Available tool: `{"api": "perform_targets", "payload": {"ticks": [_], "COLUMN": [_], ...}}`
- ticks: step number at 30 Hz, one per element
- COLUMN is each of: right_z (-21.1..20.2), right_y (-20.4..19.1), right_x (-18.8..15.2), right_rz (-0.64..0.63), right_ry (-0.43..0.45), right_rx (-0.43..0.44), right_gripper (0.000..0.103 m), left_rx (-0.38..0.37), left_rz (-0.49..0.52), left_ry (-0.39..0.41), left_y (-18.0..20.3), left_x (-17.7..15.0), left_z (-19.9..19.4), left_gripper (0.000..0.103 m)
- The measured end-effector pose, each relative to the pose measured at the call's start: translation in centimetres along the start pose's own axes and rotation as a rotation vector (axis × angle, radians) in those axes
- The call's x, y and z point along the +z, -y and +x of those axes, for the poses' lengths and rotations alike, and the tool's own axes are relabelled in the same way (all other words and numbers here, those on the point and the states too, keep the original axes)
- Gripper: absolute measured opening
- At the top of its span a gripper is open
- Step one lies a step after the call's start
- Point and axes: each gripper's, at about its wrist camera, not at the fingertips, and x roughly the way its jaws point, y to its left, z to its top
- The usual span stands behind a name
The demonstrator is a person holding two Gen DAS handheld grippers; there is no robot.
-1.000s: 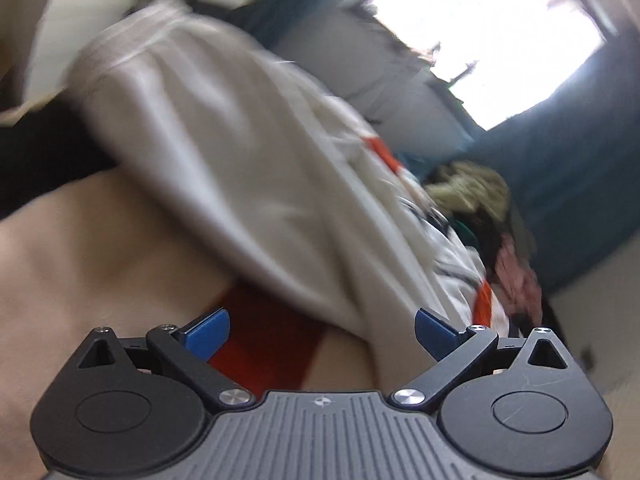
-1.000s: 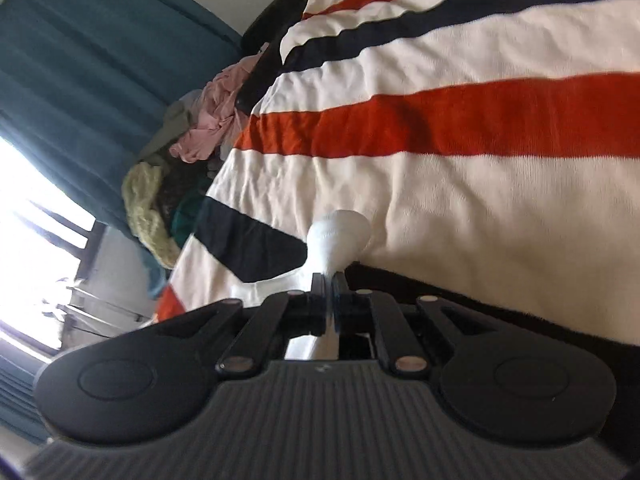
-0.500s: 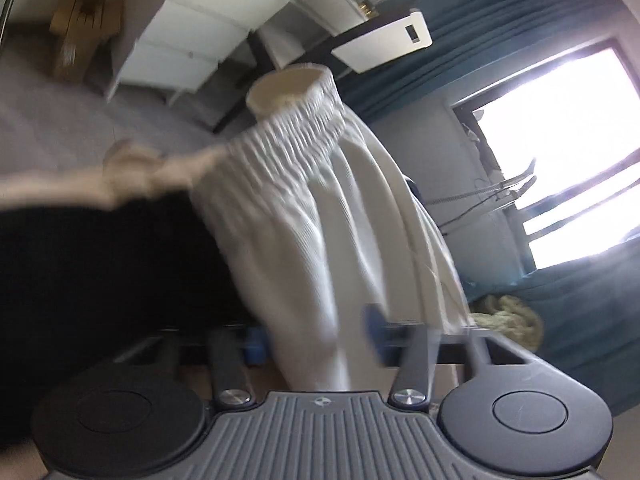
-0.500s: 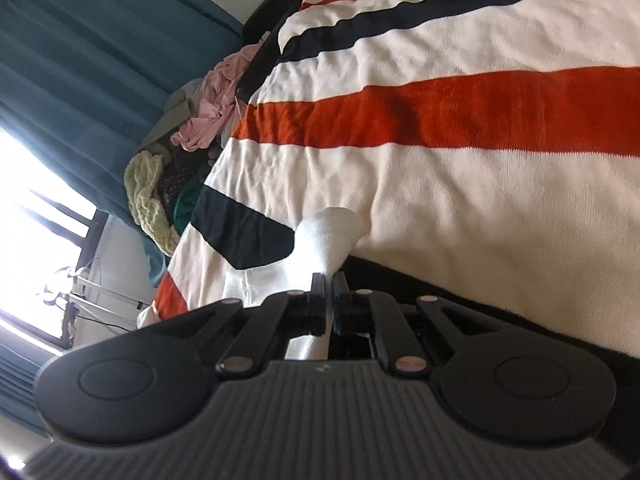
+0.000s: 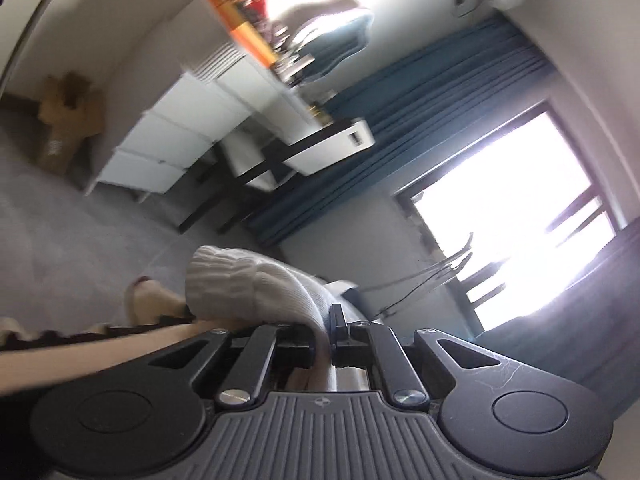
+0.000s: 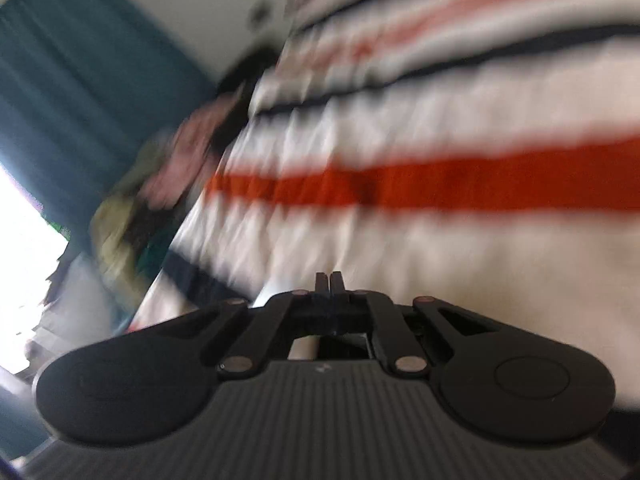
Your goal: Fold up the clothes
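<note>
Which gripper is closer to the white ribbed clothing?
Left. The left gripper has its fingers shut on the white ribbed garment. The right gripper looks shut over the striped blanket, with no white garment visible there in the blur.

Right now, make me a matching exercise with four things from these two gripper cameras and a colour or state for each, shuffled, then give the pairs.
Column one:
1. left gripper
2. curtain
3. bedspread
4. drawer unit

Column two:
A. white, orange-red and dark stripes
B. shut on white garment
C. white
D. dark blue

Pairs: 1-B, 2-D, 3-A, 4-C
</note>
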Motion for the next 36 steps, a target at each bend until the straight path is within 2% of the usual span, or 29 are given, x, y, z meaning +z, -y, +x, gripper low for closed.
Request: {"api": "perform_targets", "payload": {"ticks": [2, 5, 9, 11, 13, 15, 17, 20, 21, 22, 23, 24, 26, 28, 32, 34, 36], "right_z": [-0.1, 1.0, 3.4, 4.6, 5.2, 5.8, 6.3, 7.1, 7.3, 7.6, 7.8, 8.0, 8.5, 9.0, 4.8, 2.4, 0.7], "right_y": [0.8, 2.6, 4.4, 5.3, 4.9, 4.2, 3.3, 1.6, 1.1, 0.5, 0.0, -0.6, -1.7, -2.8, -3.8, -3.2, -1.8], "right_x": [0.4, 0.2, -1.3, -2.1, -2.7, -3.1, -3.2, -3.0, -3.0, -2.9, -2.8, -2.8, -2.7, -2.5, -0.8, -0.1, 0.5], "right_rz": [-0.027, 0.065, 0.269, 0.372, 0.394, 0.391, 0.365, 0.238, 0.193, 0.149, 0.105, 0.061, -0.027, -0.115, -0.086, -0.074, -0.041], "right_ry": [0.008, -0.099, -0.274, -0.362, -0.396, -0.412, -0.411, -0.389, -0.382, -0.374, -0.366, -0.357, -0.341, -0.324, -0.143, -0.055, -0.001], "right_rx": [-0.051, -0.086, -0.002, 0.042, 0.116, 0.179, 0.221, 0.202, 0.194, 0.186, 0.177, 0.169, 0.153, 0.136, 0.163, 0.128, 0.048], "right_gripper": [0.003, 0.006, 0.009, 0.025, 0.072, 0.079, 0.079, 0.072, 0.062, 0.047, 0.039, 0.022, 0.009, 0.007, 0.006, 0.006, 0.006], "left_rx": [0.059, 0.121, 0.139, 0.148, 0.149, 0.149, 0.153, 0.158, 0.161, 0.167, 0.177, 0.185, 0.197, 0.198, 0.181, 0.18, 0.178], "left_rz": [0.049, 0.026, 0.006, 0.025, 0.027, 0.015, 0.014, 0.017, 0.024, 0.031, 0.04, 0.05, 0.071, 0.082, 0.09, 0.074, 0.064], "left_ry": [-0.052, -0.111, -0.12, -0.112, -0.109, -0.111, -0.112, -0.111, -0.109, -0.107, -0.106, -0.105, -0.099, -0.095, -0.108, -0.136, -0.154], "left_y": [-1.4, -3.6, -4.8, -4.7, -4.4, -4.5, -4.5, -4.4, -4.3, -4.1, -3.9, -3.8, -3.4, -3.1, -2.7, -2.5, -2.5], "left_x": [0.8, 1.4, 2.0, 1.9, 1.3, 0.9, 0.6, 0.4, 0.3, 0.3, 0.2, 0.2, 0.1, 0.1, -0.1, -0.2, -0.4], "left_z": [0.3, 0.9, 0.9, 0.7, 0.0, -0.3, -0.7, -0.9, -0.9, -0.9, -0.9, -0.8, -0.6, -0.4, -0.6, -1.1, -1.7], "left_gripper": [0.007, 0.008, 0.008, 0.008, 0.008, 0.008, 0.008, 0.008, 0.009, 0.009, 0.009, 0.009, 0.009, 0.009, 0.009, 0.009, 0.009]}}
